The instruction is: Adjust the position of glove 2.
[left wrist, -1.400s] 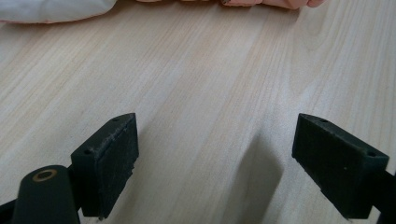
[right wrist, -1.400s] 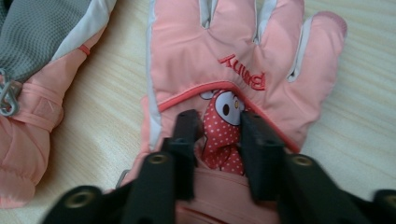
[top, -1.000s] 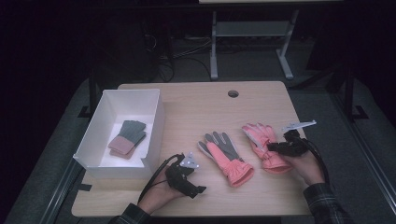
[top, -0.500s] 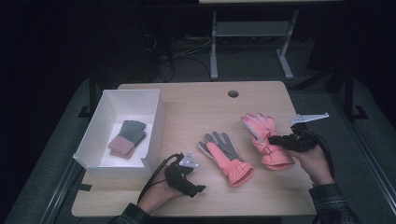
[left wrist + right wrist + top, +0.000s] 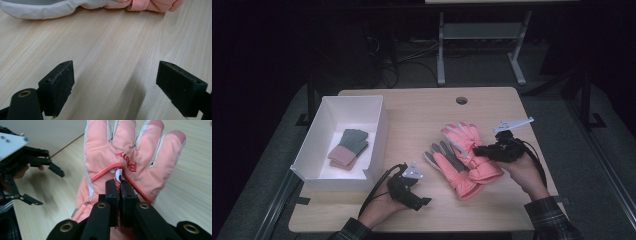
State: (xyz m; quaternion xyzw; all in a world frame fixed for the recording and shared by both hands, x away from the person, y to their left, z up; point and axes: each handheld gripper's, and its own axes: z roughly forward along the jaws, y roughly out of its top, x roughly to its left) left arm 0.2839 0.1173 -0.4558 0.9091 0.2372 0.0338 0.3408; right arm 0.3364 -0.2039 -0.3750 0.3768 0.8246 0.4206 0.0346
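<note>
Nearest my side of the worktop (image 5: pixel 422 122), I see the left gripper (image 5: pixel 419 192) resting low on the wood, its fingers (image 5: pixel 58 86) spread wide with nothing between them. Through the left gripper view only a strip of pink cuff and pale grey edging shows along the top, cut off by the frame.

Further right, my right gripper (image 5: pixel 479 150) has its fingers (image 5: pixel 111 195) pinched almost together on a fold of fabric on the back of the pink glove (image 5: pixel 125 157). Red stitched lettering sits just above the fingers; it appears upside down and I can't read it with confidence. A printed patch beside it is mostly hidden by the pinched fold.

That glove overlaps the second glove (image 5: pixel 447 160), which lies palm up showing grey, near the worktop's middle.

Farther left, the white box (image 5: pixel 377 132) holds a small grey-and-pink knitted item (image 5: pixel 348 147), too small to make out clearly.
</note>
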